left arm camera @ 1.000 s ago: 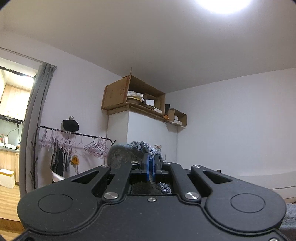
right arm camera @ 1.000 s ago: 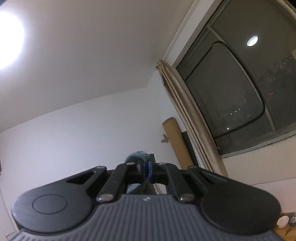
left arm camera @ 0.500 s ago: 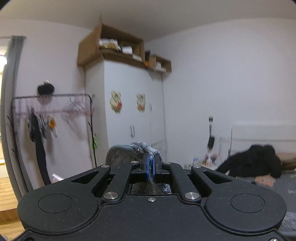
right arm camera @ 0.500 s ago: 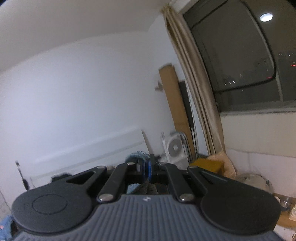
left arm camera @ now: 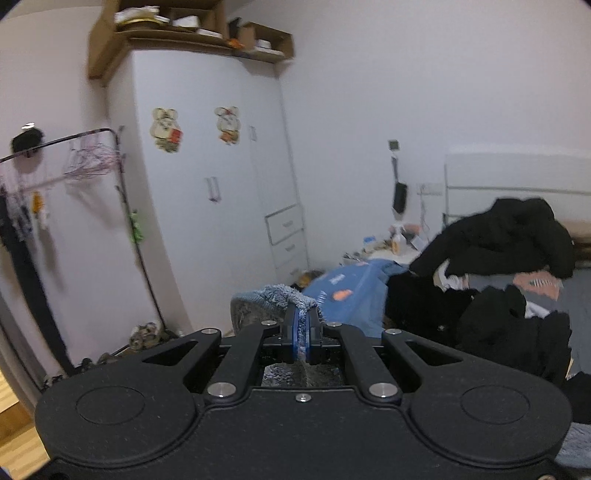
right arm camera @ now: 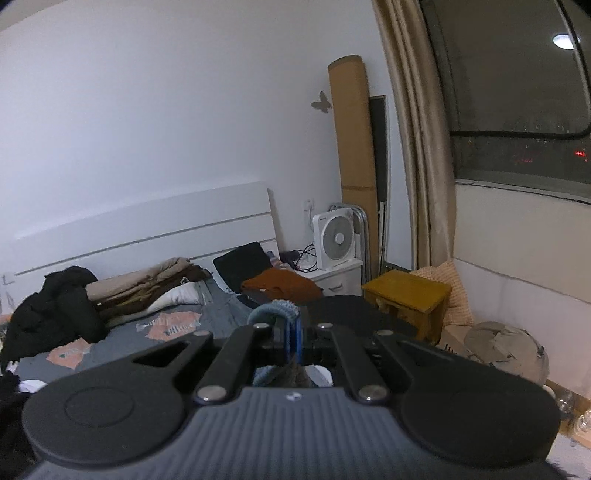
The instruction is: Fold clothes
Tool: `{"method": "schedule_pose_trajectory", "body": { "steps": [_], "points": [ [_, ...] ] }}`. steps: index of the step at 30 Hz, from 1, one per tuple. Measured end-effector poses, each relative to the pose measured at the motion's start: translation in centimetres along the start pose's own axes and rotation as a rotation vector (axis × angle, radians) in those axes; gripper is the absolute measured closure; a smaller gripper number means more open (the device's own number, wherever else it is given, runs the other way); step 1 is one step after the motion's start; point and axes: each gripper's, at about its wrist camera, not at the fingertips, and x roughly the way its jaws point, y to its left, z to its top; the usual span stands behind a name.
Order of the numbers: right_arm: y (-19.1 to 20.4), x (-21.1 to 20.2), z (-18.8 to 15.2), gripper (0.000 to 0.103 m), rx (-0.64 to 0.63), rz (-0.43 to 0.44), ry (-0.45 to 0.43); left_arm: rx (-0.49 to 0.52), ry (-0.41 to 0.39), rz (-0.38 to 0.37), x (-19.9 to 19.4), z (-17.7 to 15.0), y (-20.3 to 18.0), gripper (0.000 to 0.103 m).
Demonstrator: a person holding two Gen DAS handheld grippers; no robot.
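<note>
This was a lived-in bedroom in a home. A bed (right arm camera: 110,332) with a white headboard (right arm camera: 147,221) carried heaps of dark clothes (left arm camera: 509,236) and folded bedding (right arm camera: 147,284), and a tall white wardrobe (left arm camera: 207,177) with cardboard boxes (left arm camera: 162,22) on top stood beside a garment rack (left arm camera: 74,155) hung with hangers. A small fan (right arm camera: 334,238) sat on a white bedside cabinet (right arm camera: 340,278) near a yellow wooden stool (right arm camera: 406,295), with beige curtains (right arm camera: 417,129) drawn back from a dark window (right arm camera: 517,74).
</note>
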Motion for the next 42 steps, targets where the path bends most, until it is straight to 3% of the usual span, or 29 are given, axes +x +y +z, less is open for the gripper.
{"method": "schedule_pose_trajectory", "body": {
  "steps": [5, 8, 14, 17, 19, 20, 21, 22, 24, 30, 35, 42],
  "points": [
    [2.3, 4.2, -2.3, 0.100, 0.016, -0.015, -0.015, 0.011, -0.031, -0.017, 2.3, -0.6, -4.2, 0.100],
    [2.9, 6.6, -5.2, 0.100, 0.012, -0.010, 0.020, 0.004, -0.024, -0.044, 4.1, -1.8, -6.4, 0.100],
    [4.8, 11.3, -13.1, 0.096, -0.042, 0.002, 0.166, 0.045, 0.081, -0.142, 7.1, -8.6, -11.1, 0.099],
    [5.4, 12.3, -17.6, 0.086, -0.075, 0.022, 0.260, 0.079, 0.127, -0.174, 7.6, -12.2, -12.8, 0.094],
    [5.5, 12.1, -20.0, 0.069, -0.110, 0.042, 0.313, 0.094, 0.152, -0.199, 7.1, -14.3, -12.9, 0.085],
    [5.4, 11.7, -20.9, 0.059, -0.128, 0.049, 0.330, 0.099, 0.161, -0.211, 6.6, -15.2, -12.8, 0.069],
    [5.1, 11.2, -21.7, 0.052, -0.139, 0.062, 0.342, 0.107, 0.166, -0.224, 6.0, -16.1, -12.5, 0.047],
    [4.8, 10.7, -22.5, 0.051, -0.150, 0.076, 0.355, 0.113, 0.168, -0.235, 5.2, -16.8, -12.2, 0.040],
    [4.1, 9.8, -23.4, 0.041, -0.154, 0.079, 0.373, 0.116, 0.160, -0.254, 3.3, -17.9, -11.4, 0.040],
    [1.1, 4.8, -25.9, 0.029, -0.220, 0.077, 0.434, 0.121, 0.148, -0.351, -3.6, -21.2, -9.2, 0.040],
    [-1.2, 0.1, -28.6, 0.028, -0.283, 0.071, 0.487, 0.106, 0.145, -0.483, -10.5, -23.8, -10.0, 0.040],
    [-3.1, -9.3, -32.3, 0.028, -0.211, 0.165, 0.427, 0.070, 0.124, -0.661, -19.8, -27.1, -12.4, 0.040]
  ]
}}
